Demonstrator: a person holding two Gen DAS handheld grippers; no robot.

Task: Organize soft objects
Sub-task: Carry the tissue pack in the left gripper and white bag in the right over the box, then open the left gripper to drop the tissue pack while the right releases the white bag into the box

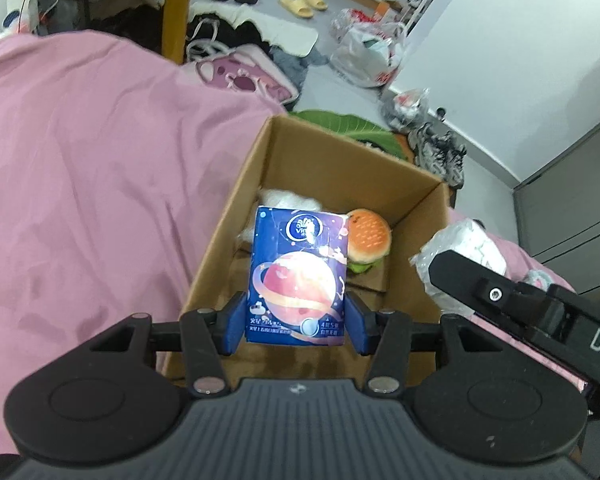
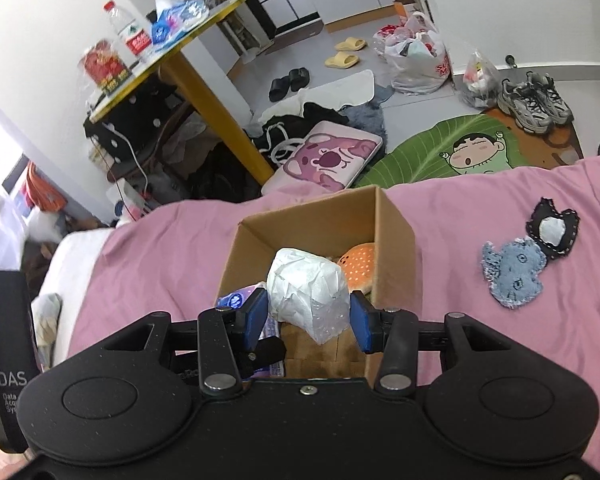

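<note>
My left gripper (image 1: 296, 320) is shut on a blue tissue pack (image 1: 298, 276) with a planet print and holds it over the open cardboard box (image 1: 220, 248) on the pink bedspread. A plush hamburger (image 1: 367, 238) and white fluff (image 1: 288, 200) lie inside the box. My right gripper (image 2: 309, 320) is shut on a white plastic-wrapped bundle (image 2: 309, 292) above the same box (image 2: 396, 236); the burger (image 2: 360, 268) shows behind it. The bundle also shows in the left wrist view (image 1: 460, 252). The tissue pack peeks out at the left (image 2: 240, 298).
Two fabric patches, denim blue (image 2: 514, 276) and black (image 2: 554, 230), lie on the bedspread (image 2: 160, 256) right of the box. On the floor beyond are a pink cushion (image 2: 330, 156), a green leaf mat (image 2: 440, 148), sneakers (image 2: 534, 100), bags and slippers. A yellow-legged table (image 2: 204, 80) stands at the left.
</note>
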